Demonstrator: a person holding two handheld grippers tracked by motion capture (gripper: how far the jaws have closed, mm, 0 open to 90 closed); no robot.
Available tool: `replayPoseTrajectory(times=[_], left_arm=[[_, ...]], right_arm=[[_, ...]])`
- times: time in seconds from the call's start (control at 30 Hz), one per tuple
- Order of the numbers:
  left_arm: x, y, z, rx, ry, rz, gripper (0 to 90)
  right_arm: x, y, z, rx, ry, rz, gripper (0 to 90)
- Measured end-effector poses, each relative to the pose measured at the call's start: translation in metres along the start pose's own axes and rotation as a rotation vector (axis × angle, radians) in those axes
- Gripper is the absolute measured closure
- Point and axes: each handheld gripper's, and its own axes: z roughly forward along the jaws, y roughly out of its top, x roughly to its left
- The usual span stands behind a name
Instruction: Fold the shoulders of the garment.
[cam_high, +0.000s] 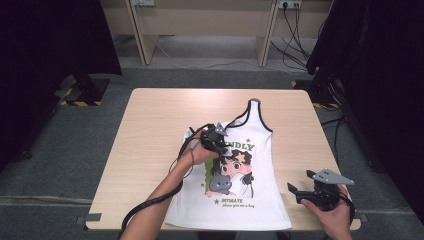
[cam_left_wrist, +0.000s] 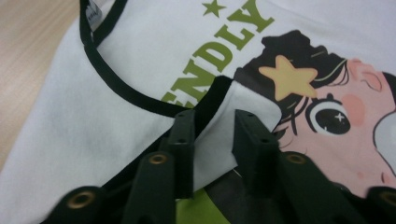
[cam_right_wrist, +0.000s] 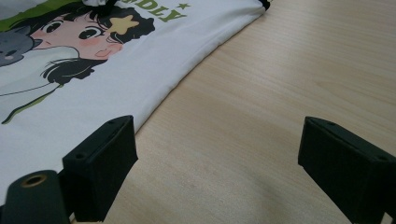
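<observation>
Left claw (cam_left_wrist: 212, 135) pinching tank top (cam_left_wrist: 140, 56) strap; right claw (cam_right_wrist: 215, 158) wide over bare table (cam_right_wrist: 289, 70)

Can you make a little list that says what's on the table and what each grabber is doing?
Thing on table: white tank top with black trim and a cartoon girl print
Left gripper: over the print, jaws pinching the folded-over strap
Other strap: lying flat, pointing to the far edge
Right gripper: jaws wide apart, holding nothing, beside the top's right edge
Table: light wood
</observation>
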Motion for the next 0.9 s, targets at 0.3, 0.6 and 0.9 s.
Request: replayPoseTrajectory(times=[0.3,0.6,0.9], left_arm=[[-0.011,-0.017,-0.018,0.007,-0.006,0.068,76.6],[0.005,0.007,-0.013,-0.04,0.034,0.039,59.4],[0.006,0.007,0.008,0.019,-0.062,0.091,77.6]], right_arm=[[0.0,0.0,0.001,0.0,0.001,-0.001,12.1],[0.0,-0.001,0.002,0.009,0.003,-0.001,12.1],[0.0,-0.001,0.001,0.007,0.006,-0.001,12.1]])
